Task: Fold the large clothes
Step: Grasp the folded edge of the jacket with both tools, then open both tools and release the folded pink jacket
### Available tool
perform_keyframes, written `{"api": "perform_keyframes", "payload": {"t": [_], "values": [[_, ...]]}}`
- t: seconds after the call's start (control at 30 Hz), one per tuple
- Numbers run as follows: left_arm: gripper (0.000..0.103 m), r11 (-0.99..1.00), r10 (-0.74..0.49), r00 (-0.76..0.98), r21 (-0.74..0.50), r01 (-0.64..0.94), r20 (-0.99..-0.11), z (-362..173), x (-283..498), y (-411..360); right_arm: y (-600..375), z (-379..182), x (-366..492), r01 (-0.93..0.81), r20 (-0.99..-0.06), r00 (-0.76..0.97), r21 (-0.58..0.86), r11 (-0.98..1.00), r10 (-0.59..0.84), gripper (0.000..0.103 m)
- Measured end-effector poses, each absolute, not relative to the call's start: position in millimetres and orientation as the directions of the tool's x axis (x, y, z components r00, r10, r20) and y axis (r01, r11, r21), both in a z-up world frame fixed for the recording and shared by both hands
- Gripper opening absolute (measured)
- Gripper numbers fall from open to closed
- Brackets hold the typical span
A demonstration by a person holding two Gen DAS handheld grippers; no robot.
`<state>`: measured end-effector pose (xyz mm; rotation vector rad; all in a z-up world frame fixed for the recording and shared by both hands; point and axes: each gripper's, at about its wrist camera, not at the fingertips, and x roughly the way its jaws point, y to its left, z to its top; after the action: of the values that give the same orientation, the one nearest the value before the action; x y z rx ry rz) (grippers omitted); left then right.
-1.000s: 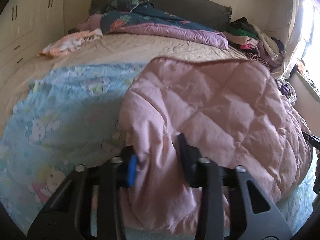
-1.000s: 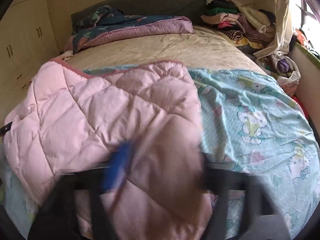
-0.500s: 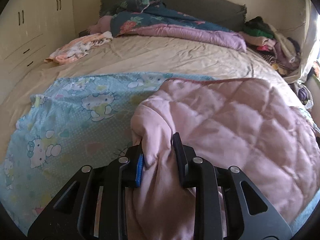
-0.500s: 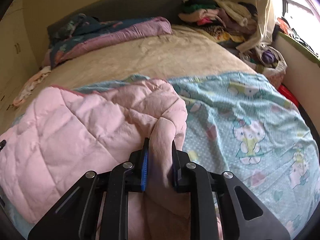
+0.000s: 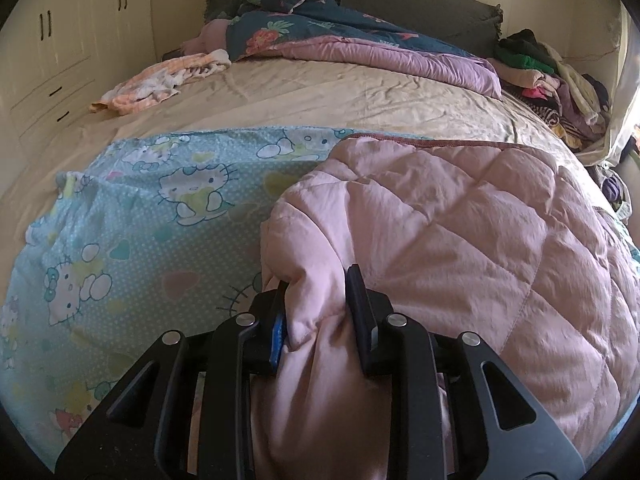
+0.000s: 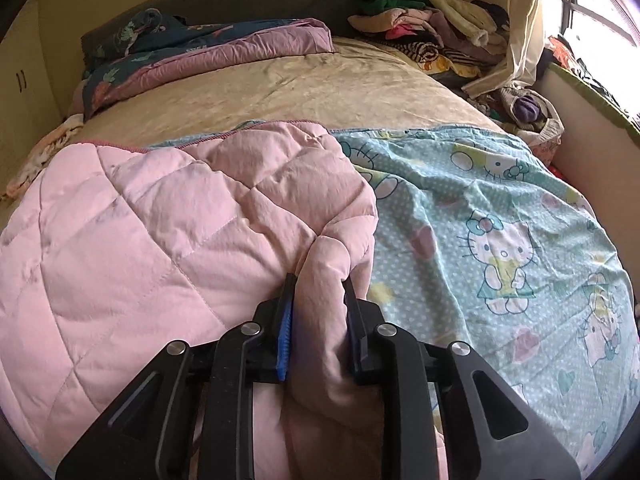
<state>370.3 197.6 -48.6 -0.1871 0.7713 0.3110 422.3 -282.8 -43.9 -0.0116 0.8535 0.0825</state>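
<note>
Left gripper [image 5: 316,300]: fingers clamped on a bunched corner of the pink quilt [image 5: 460,240].
Right gripper [image 6: 318,304]: jaws have just been loosening a touch, but a pink fold stays pinched between them.
Quilt spot: folded over the cartoon-cat sheet [image 5: 160,220] at the near end of the bed [image 5: 340,92].
Left-only view: peach cloth [image 5: 160,80] at 10 o'clock, cupboards [image 5: 60,40] beyond it.
Right-only view: curtain [image 6: 524,32] and bright window at 2 o'clock.
Both views: floral duvet [image 6: 200,52] at 12, clothes pile [image 6: 432,20] beside it.
In the way: quilt bulk hides the sheet under it.
</note>
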Motion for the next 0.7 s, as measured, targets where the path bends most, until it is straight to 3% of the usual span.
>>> {"api": "perform_keyframes", "payload": {"t": [0.2, 0.3, 0.33, 0.43, 0.53, 0.7], "values": [[0.022, 0.933, 0.209, 0.674, -0.062, -0.354, -0.708, -43.1, 363.0, 199.0, -290.0, -39.3, 414.4, -0.068, -0.767, 0.639, 0.022, 0.997, 0.061, 0.028], [0.027, 0.931, 0.212, 0.677, -0.066, -0.360, -0.705, -36.3, 355.8, 200.2, -296.2, -34.4, 408.9, -0.056, -0.771, 0.634, 0.034, 0.998, 0.062, 0.038], [0.028, 0.931, 0.211, 0.678, -0.067, -0.359, -0.705, -34.1, 354.0, 199.7, -297.7, -32.4, 406.1, -0.054, -0.770, 0.634, 0.046, 0.997, 0.070, 0.045], [0.037, 0.934, 0.205, 0.685, -0.071, -0.351, -0.699, -25.3, 346.9, 196.1, -302.8, -23.4, 393.9, -0.047, -0.758, 0.646, 0.081, 0.996, 0.092, 0.070], [0.047, 0.938, 0.206, 0.696, -0.064, -0.341, -0.688, -15.1, 340.0, 190.3, -304.9, -11.7, 380.8, -0.048, -0.737, 0.666, 0.109, 0.993, 0.113, 0.085], [0.072, 0.943, 0.197, 0.717, -0.070, -0.325, -0.669, 4.2, 326.5, 180.5, -306.8, 15.5, 357.8, -0.051, -0.689, 0.710, 0.154, 0.987, 0.144, 0.096]]}}
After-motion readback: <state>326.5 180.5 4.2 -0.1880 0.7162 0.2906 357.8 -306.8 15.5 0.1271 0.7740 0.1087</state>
